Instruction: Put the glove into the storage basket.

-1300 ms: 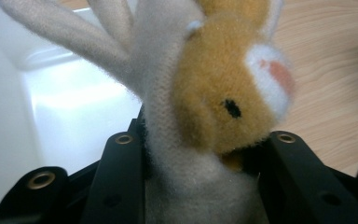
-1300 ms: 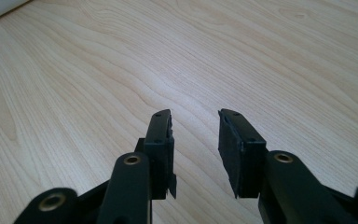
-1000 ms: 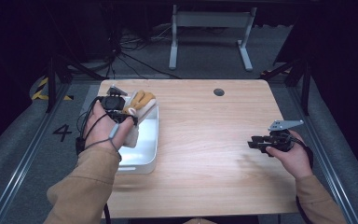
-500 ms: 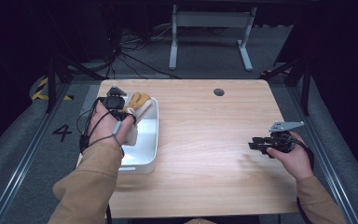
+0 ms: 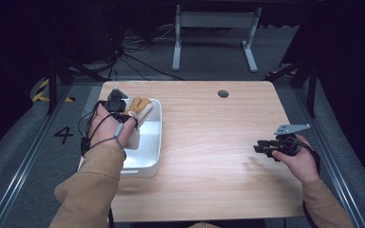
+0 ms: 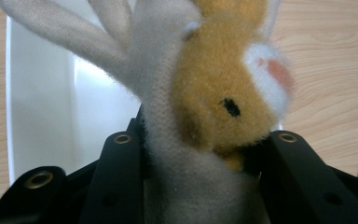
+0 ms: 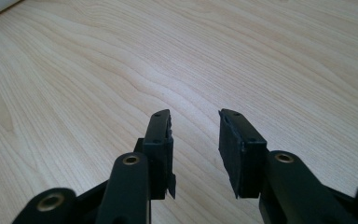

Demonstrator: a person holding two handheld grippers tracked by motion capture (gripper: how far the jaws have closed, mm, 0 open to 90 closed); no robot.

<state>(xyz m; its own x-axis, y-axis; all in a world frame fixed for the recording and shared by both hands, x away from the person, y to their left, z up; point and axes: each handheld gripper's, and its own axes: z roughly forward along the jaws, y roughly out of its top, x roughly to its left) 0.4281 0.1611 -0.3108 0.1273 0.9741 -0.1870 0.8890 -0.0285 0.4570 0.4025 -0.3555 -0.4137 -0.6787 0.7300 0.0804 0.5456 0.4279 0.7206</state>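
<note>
A plush toy (image 6: 205, 107) of beige and orange-yellow fur, with a black eye and a white and pink patch, is squeezed between the two black jaws of my left gripper (image 6: 200, 154). In the high view the toy (image 5: 139, 107) hangs over the far end of a white tub (image 5: 152, 142) at the table's left, with my left gripper (image 5: 123, 114) shut on it. My right gripper (image 5: 259, 148) rests low over the wood at the right, pointing left. Its jaws (image 7: 196, 144) stand apart with bare wood between them.
The wooden table (image 5: 209, 142) has a round cable hole (image 5: 223, 93) near its far edge. Metal rails run along the floor on both sides, and a desk frame (image 5: 214, 28) with cables stands beyond the table. Open wood lies between the tub and the right hand.
My left hand has sunk a little with the toy toward the tub. The right hand has stayed in place.
</note>
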